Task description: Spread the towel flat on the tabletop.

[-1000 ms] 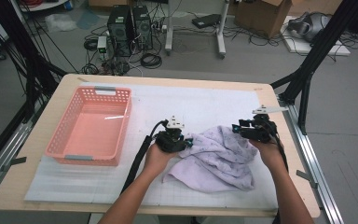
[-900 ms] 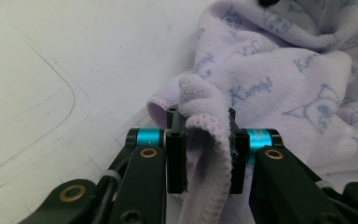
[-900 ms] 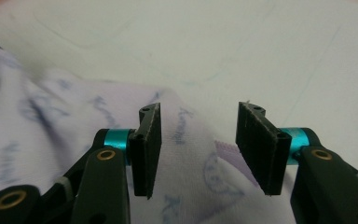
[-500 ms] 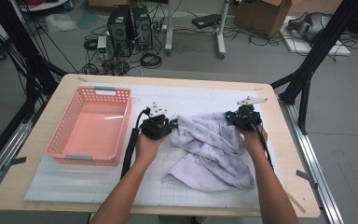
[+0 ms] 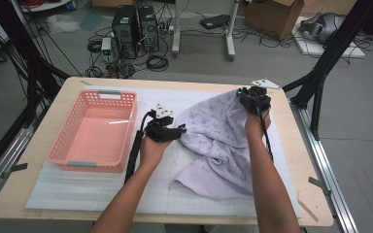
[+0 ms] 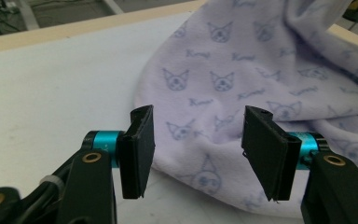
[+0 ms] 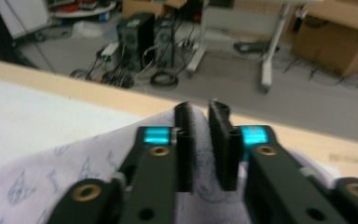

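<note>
High view, cloth: a pale purple cloth (image 5: 218, 145) with small cat faces lies on the right half of the table (image 5: 39, 145), spread from the far right corner down toward the near edge.
High view, right gripper: the right gripper (image 5: 253, 99) is at the far right corner of the table, and the top corner of the cloth goes up to it.
High view, left gripper: the left gripper (image 5: 167, 130) sits near the middle of the table, just beside the left edge of the cloth.
High view, basket: a pink basket (image 5: 68, 145) stands on the left side of the table, apart from the cloth.
Left gripper view, fingers: the two black fingers (image 6: 137, 149) stand wide apart. They have just been opening. The cloth (image 6: 261, 70) lies past them on the white mat (image 6: 51, 93), and nothing is pinched between them.
Right gripper view, fingers: the two black fingers (image 7: 182, 149) are close together with a fold of the cloth (image 7: 74, 172) between them. They have just opened a little, but the cloth fills the small gap and they look clamped on it.
Right gripper view, place: the far edge of the table runs just behind the fingers, with the floor past it.
</note>
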Demonstrator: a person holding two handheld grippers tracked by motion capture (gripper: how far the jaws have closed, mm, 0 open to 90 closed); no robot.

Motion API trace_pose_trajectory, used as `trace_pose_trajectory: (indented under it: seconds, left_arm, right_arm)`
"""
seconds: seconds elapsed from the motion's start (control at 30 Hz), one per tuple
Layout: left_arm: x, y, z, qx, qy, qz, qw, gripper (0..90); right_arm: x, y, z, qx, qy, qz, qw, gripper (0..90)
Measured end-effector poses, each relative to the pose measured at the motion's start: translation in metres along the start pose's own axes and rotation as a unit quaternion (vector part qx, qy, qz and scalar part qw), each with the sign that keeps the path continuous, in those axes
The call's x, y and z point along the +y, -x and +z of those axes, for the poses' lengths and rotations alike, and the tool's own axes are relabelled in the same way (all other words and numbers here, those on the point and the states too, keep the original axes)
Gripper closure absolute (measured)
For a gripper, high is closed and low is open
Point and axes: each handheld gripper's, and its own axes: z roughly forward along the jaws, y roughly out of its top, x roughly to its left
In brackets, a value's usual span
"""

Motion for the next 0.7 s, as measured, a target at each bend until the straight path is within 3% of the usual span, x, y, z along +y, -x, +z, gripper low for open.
trace_pose_trajectory:
  seconds: [0.1,0.4,0.53,0.63,0.7]
  left_arm:
    - [-0.007,0.006,0.007,-0.028,-0.014,0.002,0.9995,43.9]
    - [-0.023,0.032,0.031,-0.093,-0.062,0.012,0.9937,40.6]
    - [-0.028,0.043,0.039,-0.103,-0.076,0.024,0.9915,39.7]
    - [-0.031,0.051,0.042,-0.097,-0.079,0.045,0.9911,39.8]
    - [-0.032,0.055,0.042,-0.091,-0.079,0.057,0.9911,40.7]
  right_arm:
    - [-0.004,0.006,-0.003,0.021,-0.025,0.000,0.9995,64.9]
    - [-0.011,0.023,-0.052,0.085,-0.021,0.017,0.9960,60.0]
    - [-0.034,0.023,-0.083,0.107,-0.034,0.000,0.9937,57.7]
    - [-0.058,0.025,-0.109,0.123,-0.055,0.002,0.9909,53.9]
    - [-0.074,0.026,-0.126,0.128,-0.054,-0.001,0.9902,54.1]
